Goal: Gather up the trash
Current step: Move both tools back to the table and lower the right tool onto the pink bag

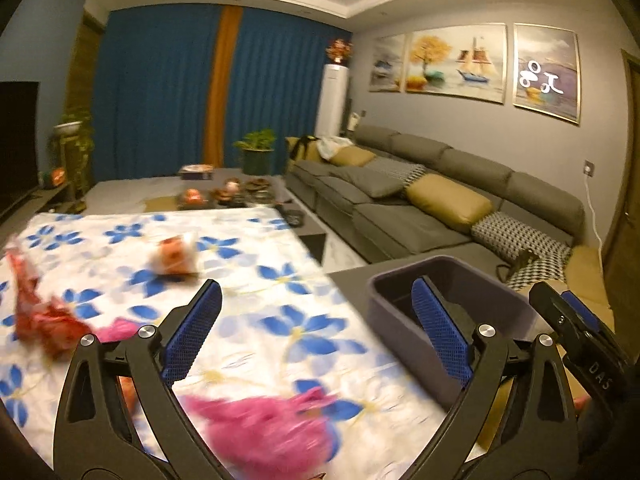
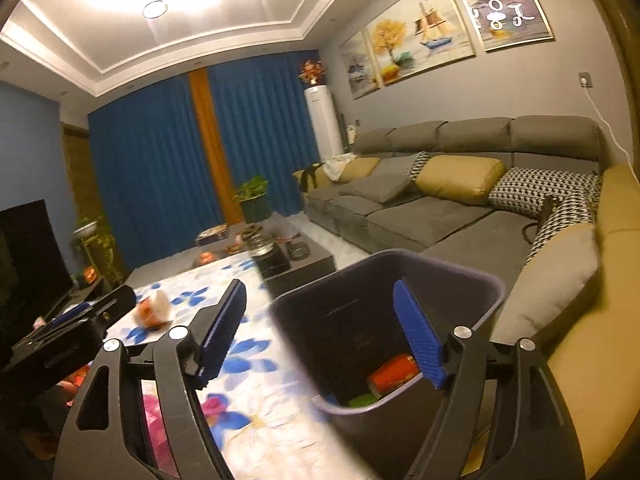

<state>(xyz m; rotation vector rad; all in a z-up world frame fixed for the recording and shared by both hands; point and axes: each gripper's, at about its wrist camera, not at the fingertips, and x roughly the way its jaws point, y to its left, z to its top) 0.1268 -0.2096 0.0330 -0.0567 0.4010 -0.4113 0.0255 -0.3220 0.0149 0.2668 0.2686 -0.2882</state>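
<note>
A table with a white cloth with blue flowers [image 1: 248, 280] carries trash: a pink crumpled wrapper [image 1: 264, 428] near my left gripper, a red wrapper [image 1: 48, 328] at the left, an orange and white wrapper [image 1: 176, 258] farther back. My left gripper [image 1: 316, 332] is open and empty above the cloth. A dark grey bin [image 1: 424, 320] stands at the table's right edge. My right gripper [image 2: 320, 332] is open and empty over the bin [image 2: 340, 320]. Inside the bin lie an orange can [image 2: 394, 376] and a green scrap [image 2: 362, 400].
A grey sofa [image 1: 420, 208] with yellow and patterned cushions runs along the right wall. A dark coffee table [image 1: 240, 196] with bowls and boxes stands beyond the cloth. Blue curtains [image 1: 160, 92], plants and a television [image 1: 16, 144] are at the back and left.
</note>
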